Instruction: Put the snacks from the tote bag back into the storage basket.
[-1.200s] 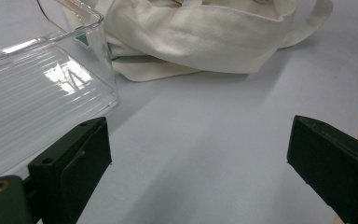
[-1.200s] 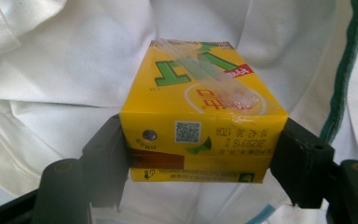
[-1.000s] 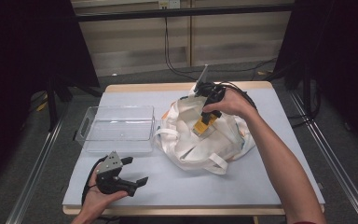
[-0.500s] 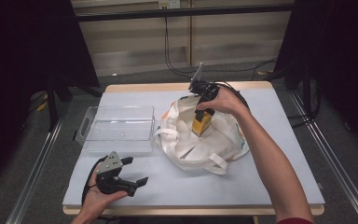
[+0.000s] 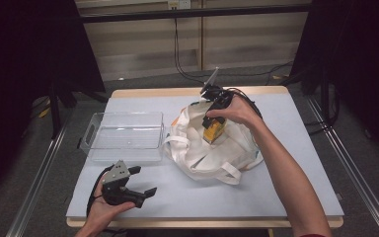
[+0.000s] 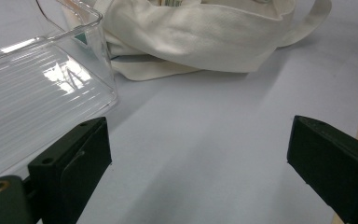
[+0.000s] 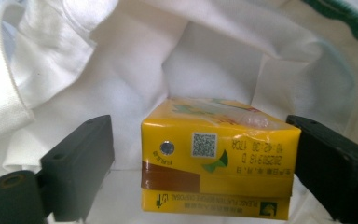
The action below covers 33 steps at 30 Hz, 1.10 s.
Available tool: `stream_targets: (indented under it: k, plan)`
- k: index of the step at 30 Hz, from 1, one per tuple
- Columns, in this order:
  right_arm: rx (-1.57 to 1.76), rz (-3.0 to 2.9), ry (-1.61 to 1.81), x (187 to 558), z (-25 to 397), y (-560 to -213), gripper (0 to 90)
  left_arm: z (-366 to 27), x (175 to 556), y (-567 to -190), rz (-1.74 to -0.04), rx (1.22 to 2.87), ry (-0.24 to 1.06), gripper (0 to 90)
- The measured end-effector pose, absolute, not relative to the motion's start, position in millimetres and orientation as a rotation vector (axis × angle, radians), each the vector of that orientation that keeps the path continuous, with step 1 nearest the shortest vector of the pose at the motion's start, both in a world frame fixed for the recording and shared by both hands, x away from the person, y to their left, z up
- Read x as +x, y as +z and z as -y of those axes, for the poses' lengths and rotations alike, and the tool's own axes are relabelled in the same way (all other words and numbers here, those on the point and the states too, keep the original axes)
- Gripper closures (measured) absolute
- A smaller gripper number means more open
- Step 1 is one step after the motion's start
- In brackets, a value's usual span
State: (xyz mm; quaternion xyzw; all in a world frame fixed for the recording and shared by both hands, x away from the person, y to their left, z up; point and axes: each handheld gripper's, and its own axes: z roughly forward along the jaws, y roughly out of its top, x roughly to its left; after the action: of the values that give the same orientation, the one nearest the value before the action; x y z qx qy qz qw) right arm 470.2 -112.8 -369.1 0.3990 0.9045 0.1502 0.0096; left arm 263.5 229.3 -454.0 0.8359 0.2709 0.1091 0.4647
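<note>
High view: one yellow carton (image 5: 213, 131) hangs over the open mouth of one white cloth bag (image 5: 197, 148), held under the right gripper (image 5: 212, 118); one clear plastic tray (image 5: 123, 136) stands left of the bag on the pale blue table (image 5: 256, 197). The left gripper (image 5: 140, 185) rests near the table's front edge in the person's left hand (image 5: 103, 210), jaws spread, holding nothing. Left gripper view: both black jaws stand wide apart over bare table, the tray at the left, the bag beyond it with one strap looping out at the right. Right gripper view: the carton sits between the two jaws, the right jaw against its side; at the left jaw a narrow gap seems to show, so a firm pinch cannot be confirmed. The carton is a yellow brick pack with a brown band, one foil straw-hole seal, one QR code, a green leaf mark, an upside-down date stamp reading roughly "202509 18 D" and "10 42 38 17DA", and small print, "PLEASE FLATTEN...DISPOSAL". White bag lining lies behind it.
</note>
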Motion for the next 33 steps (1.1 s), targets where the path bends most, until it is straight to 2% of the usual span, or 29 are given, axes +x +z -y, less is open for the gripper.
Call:
stream_targets:
  k: [9, 24, 33]
  plan:
    - [1.259, -2.688, 0.655, 457.3, 135.6, -363.9, 6.1, -228.8, 263.0, -454.5, -0.675, 2.041, 0.265, 5.9]
    - [1.270, -2.462, 1.037, 411.3, 177.8, -377.1, 6.3, -227.3, 265.6, -454.8, -0.682, 2.055, 0.249, 6.9]
    - [1.204, -2.348, 1.152, 367.2, 200.4, -393.6, 12.8, -225.5, 268.9, -450.6, -0.713, 2.004, 0.254, 11.5]
